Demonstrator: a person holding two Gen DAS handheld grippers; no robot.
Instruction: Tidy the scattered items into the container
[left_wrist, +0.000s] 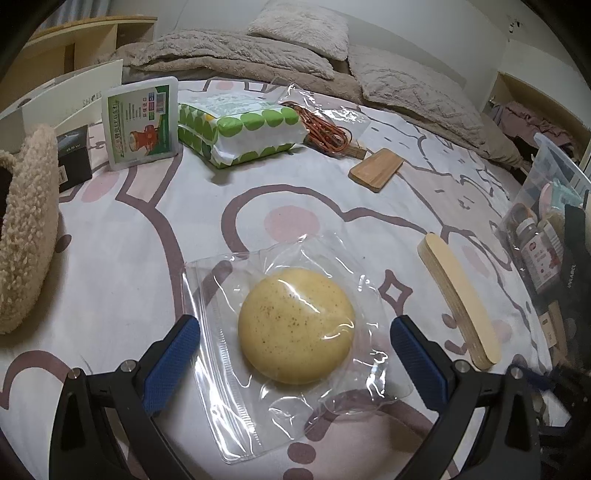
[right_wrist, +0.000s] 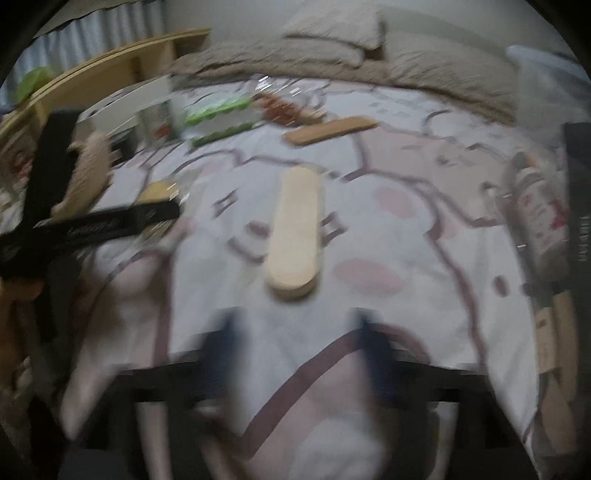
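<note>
A round yellow speckled puff in a clear zip bag (left_wrist: 295, 325) lies on the bed sheet. My left gripper (left_wrist: 295, 332) is open, its blue pads either side of the bag. A stack of pale wooden sticks (left_wrist: 458, 299) lies to the right; it also shows in the blurred right wrist view (right_wrist: 295, 229), ahead of my right gripper (right_wrist: 299, 325), which is open and empty. The clear plastic container (left_wrist: 554, 177) with bottles and items stands at the right edge; it also shows in the right wrist view (right_wrist: 543, 221).
Farther back lie a green-dotted tissue pack (left_wrist: 240, 129), a white sachet (left_wrist: 142, 122), a bagged orange cable (left_wrist: 325, 129), a wooden block (left_wrist: 376, 170) and a black box (left_wrist: 74, 155). A fluffy slipper (left_wrist: 26, 229) is at left. Pillows and blanket line the headboard.
</note>
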